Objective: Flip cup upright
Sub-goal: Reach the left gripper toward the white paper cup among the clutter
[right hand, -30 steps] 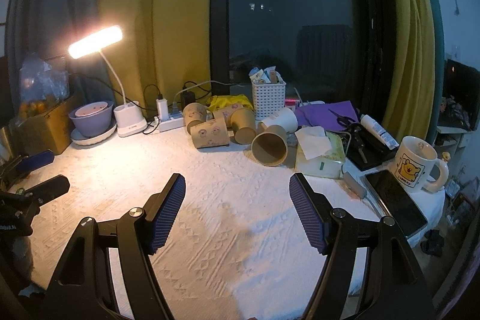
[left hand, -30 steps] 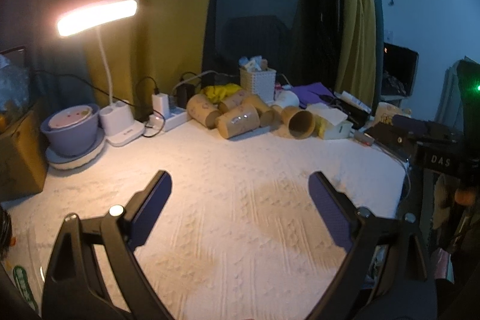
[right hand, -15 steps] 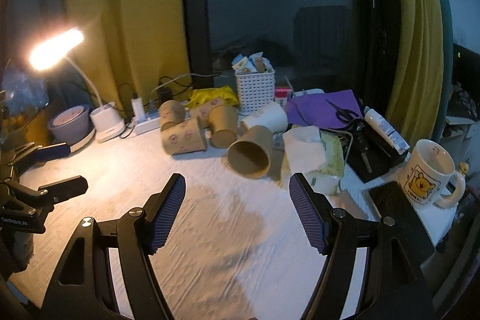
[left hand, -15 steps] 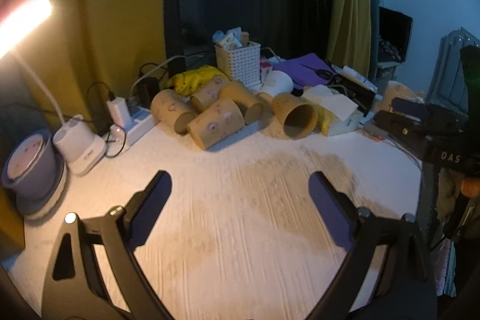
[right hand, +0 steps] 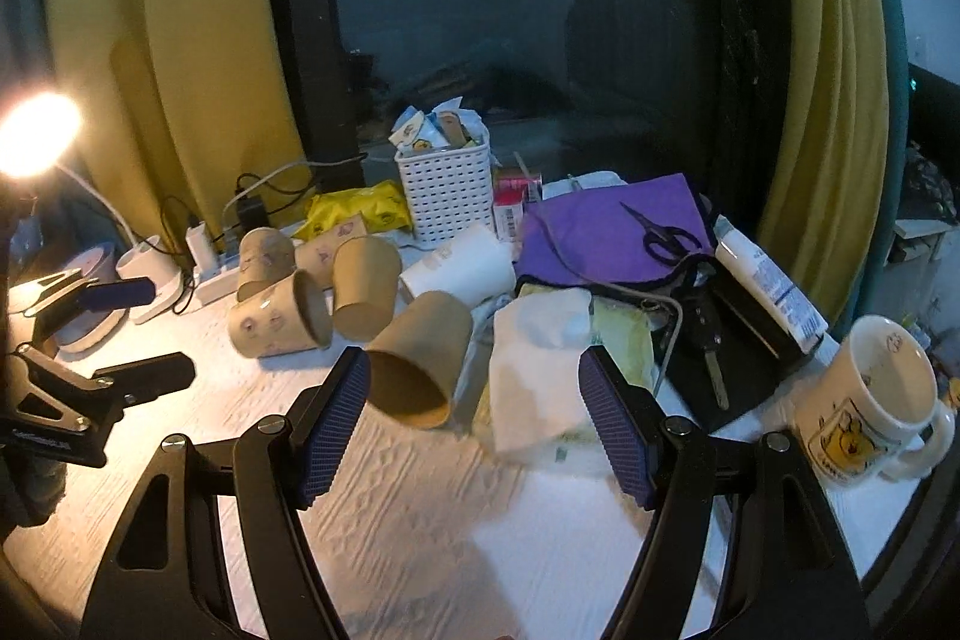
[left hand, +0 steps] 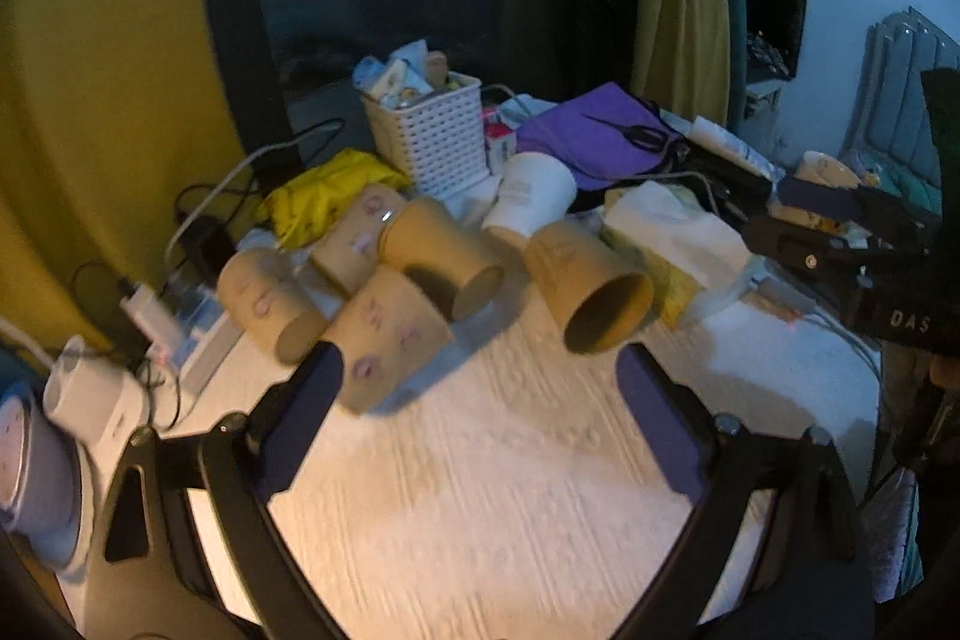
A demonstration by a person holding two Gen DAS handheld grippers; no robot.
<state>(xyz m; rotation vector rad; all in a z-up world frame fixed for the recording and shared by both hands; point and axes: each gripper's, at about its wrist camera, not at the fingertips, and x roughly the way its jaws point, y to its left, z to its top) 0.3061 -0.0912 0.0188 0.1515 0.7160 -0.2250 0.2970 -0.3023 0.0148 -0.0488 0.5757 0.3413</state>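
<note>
Several brown paper cups lie on their sides in a cluster on the white cloth. The nearest one (right hand: 417,361) has its open mouth towards me; it also shows in the left wrist view (left hand: 591,289). A patterned cup (left hand: 390,340) lies just beyond the left finger (left hand: 300,403). A white cup (right hand: 459,265) lies behind. My left gripper (left hand: 480,388) is open and empty, short of the cups. My right gripper (right hand: 474,409) is open and empty, its left finger (right hand: 333,421) beside the nearest cup's mouth.
A tissue pack (right hand: 558,370) lies right of the nearest cup. A white basket (right hand: 447,193), purple folder with scissors (right hand: 606,229), keys, tube and a yellow-bear mug (right hand: 870,400) crowd the back and right. A lit lamp (right hand: 36,142), power strip and bowl stand left.
Both grippers have moved forward towards the cup cluster, so the cups look larger and closer. The jaws have stayed open. No cup has moved.
</note>
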